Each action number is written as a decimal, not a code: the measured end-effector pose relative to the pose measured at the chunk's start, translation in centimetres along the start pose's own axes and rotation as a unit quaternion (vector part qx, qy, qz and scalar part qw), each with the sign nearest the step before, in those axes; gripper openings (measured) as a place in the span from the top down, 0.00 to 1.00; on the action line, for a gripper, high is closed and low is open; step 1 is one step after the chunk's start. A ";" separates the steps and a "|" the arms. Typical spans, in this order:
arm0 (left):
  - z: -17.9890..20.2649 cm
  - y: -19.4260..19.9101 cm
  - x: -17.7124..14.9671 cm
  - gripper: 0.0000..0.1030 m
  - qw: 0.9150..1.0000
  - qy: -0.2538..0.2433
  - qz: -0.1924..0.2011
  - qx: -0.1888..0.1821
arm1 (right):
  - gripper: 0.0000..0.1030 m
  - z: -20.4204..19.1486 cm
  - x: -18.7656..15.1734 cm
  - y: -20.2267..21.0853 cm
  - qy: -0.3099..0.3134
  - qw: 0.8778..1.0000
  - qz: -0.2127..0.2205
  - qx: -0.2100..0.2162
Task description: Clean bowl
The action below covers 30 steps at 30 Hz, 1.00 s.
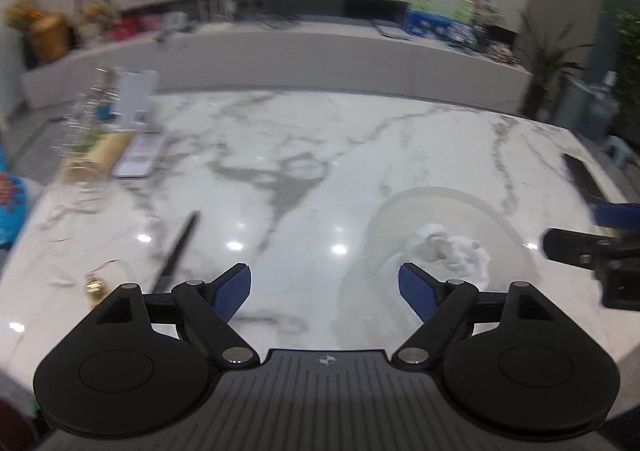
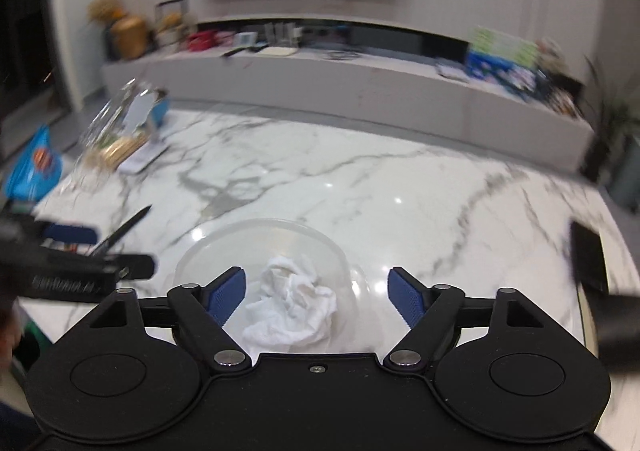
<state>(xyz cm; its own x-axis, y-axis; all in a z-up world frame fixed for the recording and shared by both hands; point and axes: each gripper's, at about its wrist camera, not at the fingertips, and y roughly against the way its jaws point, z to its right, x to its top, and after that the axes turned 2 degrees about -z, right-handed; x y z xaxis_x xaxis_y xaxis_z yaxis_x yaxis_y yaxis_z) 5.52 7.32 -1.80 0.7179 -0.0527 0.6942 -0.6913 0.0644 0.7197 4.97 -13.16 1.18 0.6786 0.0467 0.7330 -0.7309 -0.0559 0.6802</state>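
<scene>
A clear bowl [image 2: 320,239] sits on the white marble table [image 2: 360,179] with a crumpled white tissue [image 2: 292,303] inside it. In the left wrist view the bowl [image 1: 472,207] lies to the right with the tissue [image 1: 448,251] in it. My left gripper [image 1: 325,293] is open and empty, just left of the bowl. My right gripper [image 2: 316,297] is open and empty, hovering above the bowl's near side, its fingers on either side of the tissue. The right gripper's fingers also show at the right edge of the left wrist view [image 1: 588,247], and the left gripper at the left edge of the right wrist view [image 2: 80,251].
A black pen [image 1: 178,247] lies on the table left of the bowl. A small gold object [image 1: 94,285] lies near the front left. A black flat device [image 2: 588,255] lies at the table's right edge. Glassware and boxes [image 1: 104,123] stand at the far left. A blue bag [image 2: 34,167] sits beyond the left edge.
</scene>
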 end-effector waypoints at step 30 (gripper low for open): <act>5.2 0.6 -3.6 0.22 0.998 -0.013 -0.016 0.066 | 0.20 -1.0 -4.0 0.5 -0.027 0.999 0.012 -0.036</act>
<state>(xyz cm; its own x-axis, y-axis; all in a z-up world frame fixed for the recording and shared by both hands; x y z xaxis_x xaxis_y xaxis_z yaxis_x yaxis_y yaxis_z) 2.10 2.40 -3.76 0.7379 -0.0787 0.6703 -0.6748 -0.0699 0.7347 1.82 -12.34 -1.42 0.6625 -0.0074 0.7490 -0.7489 0.0146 0.6625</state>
